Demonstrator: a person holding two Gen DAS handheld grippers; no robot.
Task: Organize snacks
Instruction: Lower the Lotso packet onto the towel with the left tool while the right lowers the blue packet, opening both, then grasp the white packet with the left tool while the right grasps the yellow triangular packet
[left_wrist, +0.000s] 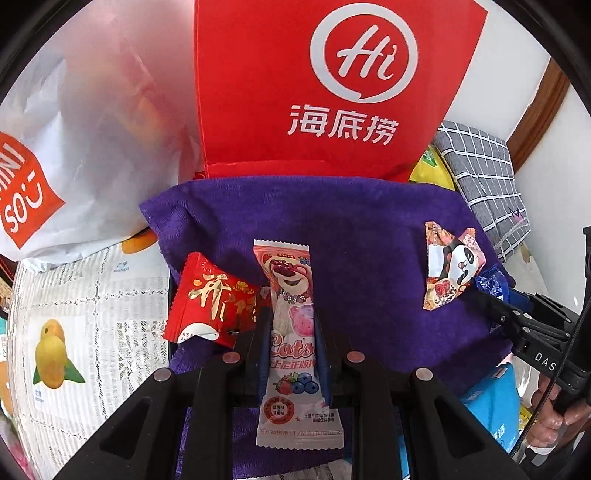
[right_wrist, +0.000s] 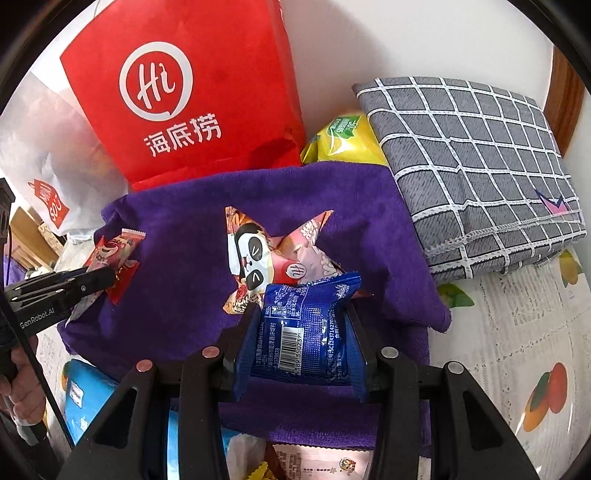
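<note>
My left gripper (left_wrist: 291, 325) is shut on a long pink Lotso bear snack bar (left_wrist: 291, 295), held over a purple towel (left_wrist: 362, 236). A red gold-lettered snack packet (left_wrist: 210, 306) lies just left of it on the towel. My right gripper (right_wrist: 301, 317) is shut on a blue snack packet (right_wrist: 306, 328) with a barcode, over the same towel (right_wrist: 177, 258). A panda-printed packet (right_wrist: 266, 258) lies just beyond it; it also shows in the left wrist view (left_wrist: 450, 266). The left gripper shows at the left edge of the right wrist view (right_wrist: 88, 284).
A red Haidilao paper bag (left_wrist: 325, 92) stands behind the towel. A white Miniso bag (left_wrist: 74, 155) is at the left. A grey checked folded cloth (right_wrist: 480, 166) and a yellow bag (right_wrist: 343, 140) are at the right. A fruit-print tablecloth (right_wrist: 517, 350) covers the table.
</note>
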